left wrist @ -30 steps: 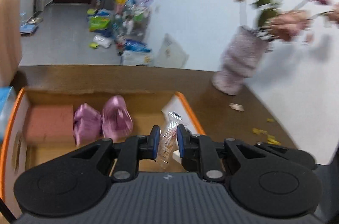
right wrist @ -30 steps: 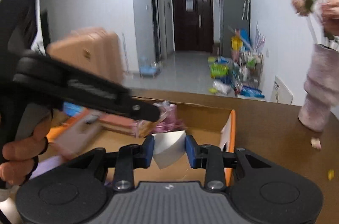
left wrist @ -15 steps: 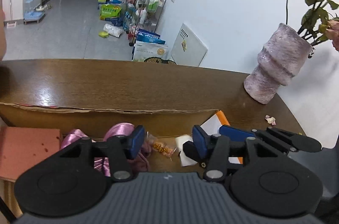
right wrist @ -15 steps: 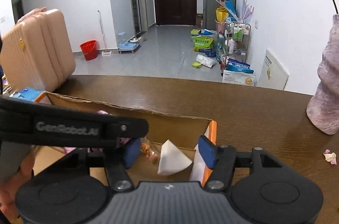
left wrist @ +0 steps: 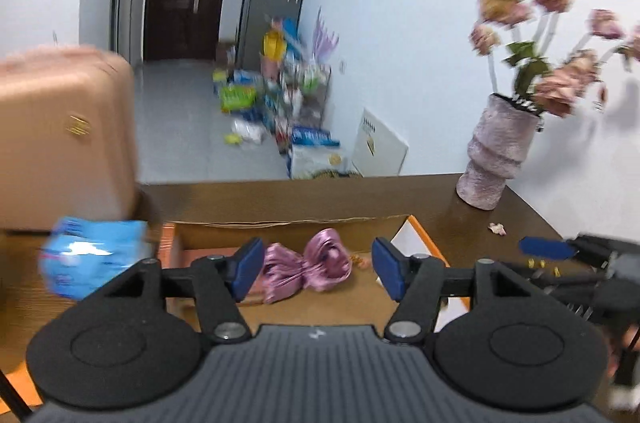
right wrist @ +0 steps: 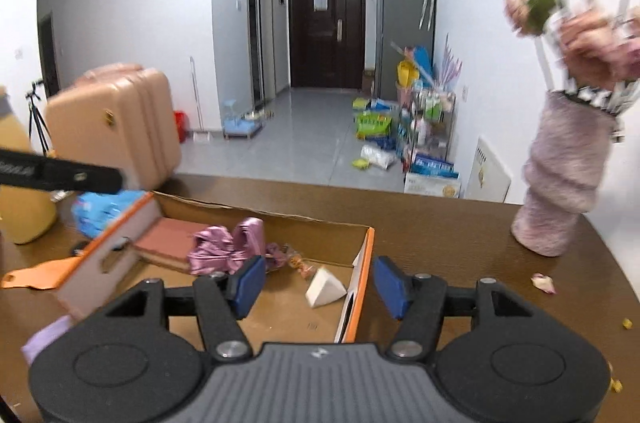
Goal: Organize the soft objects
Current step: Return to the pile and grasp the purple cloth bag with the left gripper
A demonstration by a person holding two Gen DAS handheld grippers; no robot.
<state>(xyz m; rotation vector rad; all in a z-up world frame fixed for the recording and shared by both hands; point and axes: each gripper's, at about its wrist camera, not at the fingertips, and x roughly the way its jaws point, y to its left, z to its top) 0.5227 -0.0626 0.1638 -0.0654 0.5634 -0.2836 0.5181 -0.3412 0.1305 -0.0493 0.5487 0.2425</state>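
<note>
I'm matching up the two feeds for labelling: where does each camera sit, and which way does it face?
Left wrist: on the left gripper, facing over the cardboard box toward the hallway; own open fingers, the other gripper at right.
Right wrist: on the right gripper, facing likewise; own open fingers.
Shared: box, pink bow, vase, suitcase.

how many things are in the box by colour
pink bow: 1
salmon pad: 1
white wedge: 1
clear snack packet: 1
total: 4 in the box

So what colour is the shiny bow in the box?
Pinkish purple: the bow shows best in the left wrist view.
</note>
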